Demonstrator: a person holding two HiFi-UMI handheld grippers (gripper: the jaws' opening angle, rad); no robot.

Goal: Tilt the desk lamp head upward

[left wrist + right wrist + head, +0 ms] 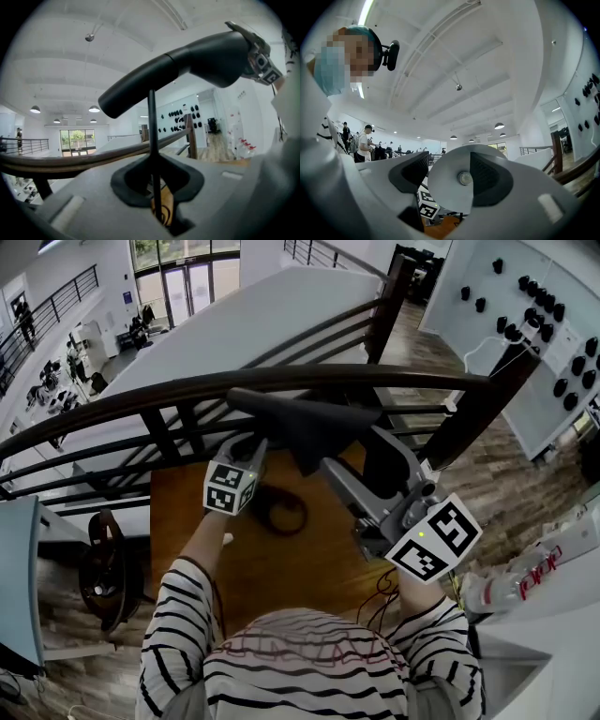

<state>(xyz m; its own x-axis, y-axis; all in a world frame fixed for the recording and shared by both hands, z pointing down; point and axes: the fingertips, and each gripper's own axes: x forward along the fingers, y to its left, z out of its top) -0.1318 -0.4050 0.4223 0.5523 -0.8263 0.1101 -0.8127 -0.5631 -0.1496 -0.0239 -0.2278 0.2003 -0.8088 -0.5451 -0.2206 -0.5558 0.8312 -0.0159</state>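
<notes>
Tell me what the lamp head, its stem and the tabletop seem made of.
Lamp head: likely matte black plastic, smooth with soft sheen.
Stem: thin, dark and straight, probably metal, though uncertain.
Tabletop: wood or wood veneer, warm brown with faint grain.

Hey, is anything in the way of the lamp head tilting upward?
Nothing visible is. The lamp head has only open air above it, and the wooden railing runs lower, beyond it.
</notes>
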